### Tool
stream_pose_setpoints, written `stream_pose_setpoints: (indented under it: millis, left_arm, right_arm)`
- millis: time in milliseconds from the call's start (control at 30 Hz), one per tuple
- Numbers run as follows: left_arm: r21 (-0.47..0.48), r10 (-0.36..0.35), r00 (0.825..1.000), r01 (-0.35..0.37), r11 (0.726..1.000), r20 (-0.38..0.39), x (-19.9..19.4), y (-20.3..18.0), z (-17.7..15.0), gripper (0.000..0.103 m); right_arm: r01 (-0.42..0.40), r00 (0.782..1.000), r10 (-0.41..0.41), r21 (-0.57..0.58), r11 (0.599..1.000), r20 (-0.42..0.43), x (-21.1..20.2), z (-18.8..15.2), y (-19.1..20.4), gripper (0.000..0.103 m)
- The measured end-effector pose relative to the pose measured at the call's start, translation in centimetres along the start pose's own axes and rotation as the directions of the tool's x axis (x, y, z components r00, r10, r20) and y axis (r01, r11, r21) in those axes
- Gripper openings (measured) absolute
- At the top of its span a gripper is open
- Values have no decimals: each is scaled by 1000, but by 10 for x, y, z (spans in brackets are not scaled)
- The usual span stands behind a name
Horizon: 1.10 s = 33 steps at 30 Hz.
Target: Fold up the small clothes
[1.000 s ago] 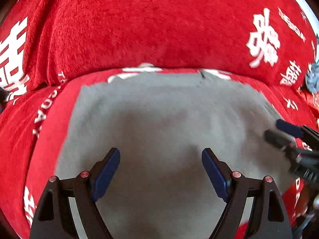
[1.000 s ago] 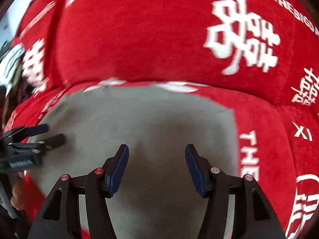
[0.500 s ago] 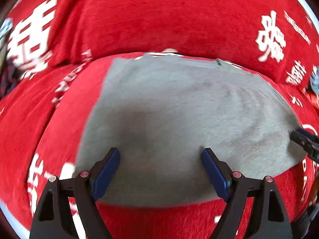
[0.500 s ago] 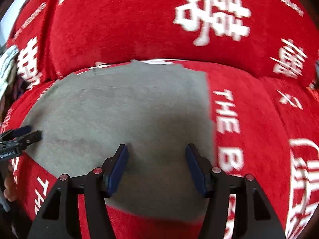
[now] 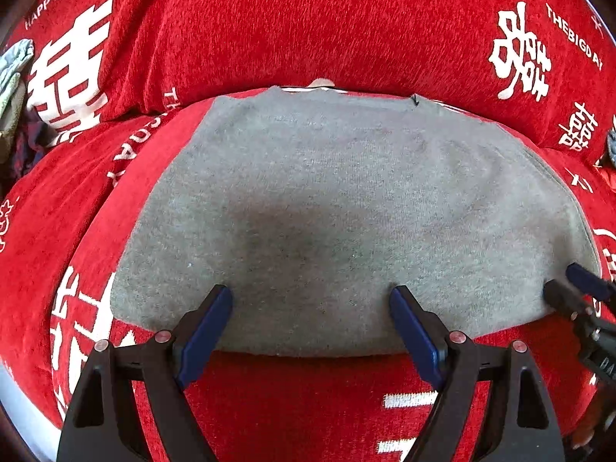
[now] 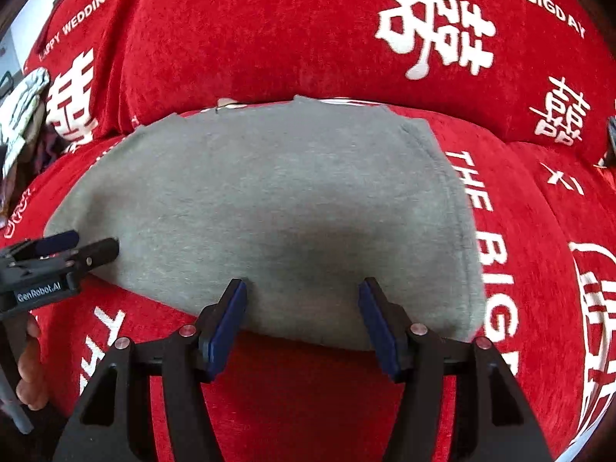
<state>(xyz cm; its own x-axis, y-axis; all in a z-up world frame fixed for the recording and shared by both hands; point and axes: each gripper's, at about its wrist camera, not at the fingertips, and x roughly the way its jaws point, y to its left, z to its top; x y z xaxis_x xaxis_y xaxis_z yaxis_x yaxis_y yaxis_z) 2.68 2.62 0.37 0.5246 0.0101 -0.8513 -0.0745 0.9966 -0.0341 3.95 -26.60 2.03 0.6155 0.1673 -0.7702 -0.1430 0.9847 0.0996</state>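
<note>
A grey folded garment (image 5: pixel 346 208) lies flat on the red sofa seat; it also shows in the right wrist view (image 6: pixel 277 200). My left gripper (image 5: pixel 310 298) is open and empty, its fingertips over the garment's near edge toward its left part. My right gripper (image 6: pixel 302 288) is open and empty over the near edge toward the garment's right side. Each gripper shows in the other's view: the right one (image 5: pixel 569 285) at the garment's right corner, the left one (image 6: pixel 77 246) at its left corner.
The red sofa cover with white characters and lettering (image 5: pixel 519 54) forms the seat and the backrest behind the garment. A pale crumpled cloth (image 6: pixel 23 104) lies at the far left on the sofa, also seen in the left wrist view (image 5: pixel 13 73).
Both grippers have drawn back toward me from over the garment's middle to its near edge. The whole garment has come into view. Both stay open.
</note>
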Motion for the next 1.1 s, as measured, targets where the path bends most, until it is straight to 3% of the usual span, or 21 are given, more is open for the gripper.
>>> stream_pose_setpoints:
  millis: [267,333,467,600,700,1100]
  left_arm:
    - [0,-7,1000,7,1000,-3,1,2,0,86]
    - [-3,5,1000,-5,1000,-6,3,4,-1,97]
    - [-5,-3,1000,3,1000,-6,2,12,-3,98]
    - [-39,-7,1000,7,999,21,-15,21,-4,98]
    - [-59,-22,999,25,998,38,-22,24,6,98]
    - [-29,1,998,1,1000,69,-28,18,18,98]
  right_arm:
    - [-23,1000,22,64,998,11,-6,-4,-29,64]
    - [-29,999,28,61,998,15,-7,-5,-34,64]
    - [-48,999,47,86,995,19,-11,-5,-43,64]
    - [25,998,-34,160,987,53,-36,-1,-49,66]
    - [11,997,-23,157,988,77,-44,10,-43,73]
    - [-12,998,9,49,999,61,-38,49,12,73]
